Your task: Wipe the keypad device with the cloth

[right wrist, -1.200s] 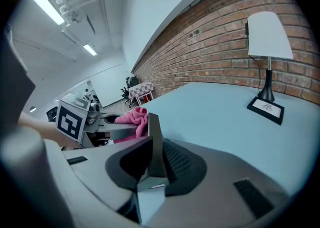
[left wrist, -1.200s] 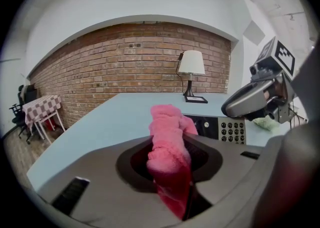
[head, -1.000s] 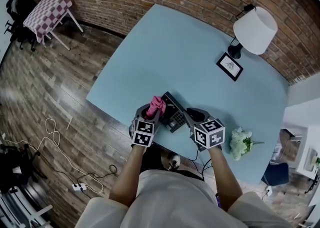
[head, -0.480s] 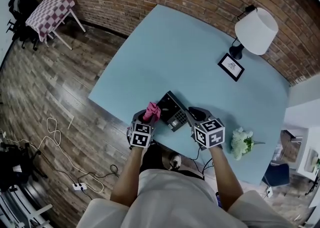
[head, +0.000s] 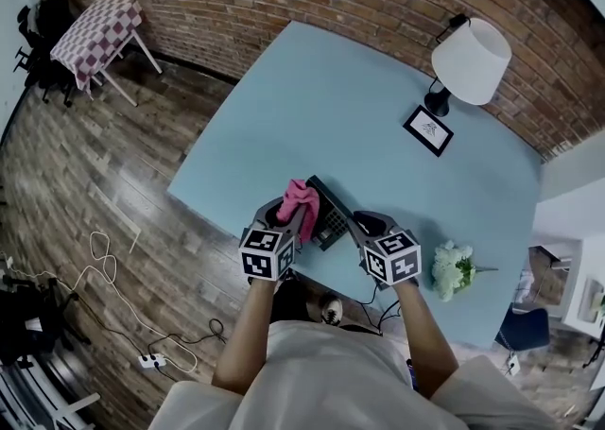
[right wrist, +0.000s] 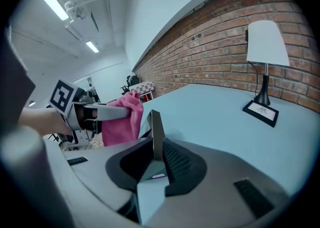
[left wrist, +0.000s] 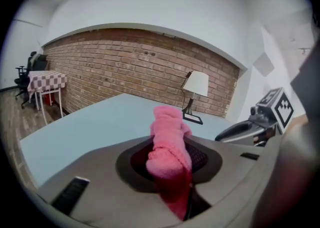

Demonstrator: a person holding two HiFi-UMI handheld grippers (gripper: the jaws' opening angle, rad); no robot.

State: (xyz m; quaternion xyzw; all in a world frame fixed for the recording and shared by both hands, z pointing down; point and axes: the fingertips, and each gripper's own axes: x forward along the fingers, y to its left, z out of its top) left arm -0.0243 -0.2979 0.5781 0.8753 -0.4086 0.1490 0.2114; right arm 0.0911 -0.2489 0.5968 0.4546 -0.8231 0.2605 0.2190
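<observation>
The left tongs [head: 297,218] pinch the soft, floppy cloth [head: 301,197]; the right tongs [head: 355,223] clamp the stiff, probably light keypad [head: 328,217] by its edge.

The person's bare left forearm [head: 248,324] and bare right forearm [head: 419,338] reach forward side by side, close together. The grey two-jaw left gripper [head: 295,215] points ahead and slightly inward, its jaws closed on a fluffy pink cloth [left wrist: 169,152] that bulges up between them. The matching right gripper [head: 354,221] angles inward toward the left one, its jaws clamped on the edge of a thin black keypad device [right wrist: 156,137]. The two grippers' tips are near each other and do not touch.
</observation>
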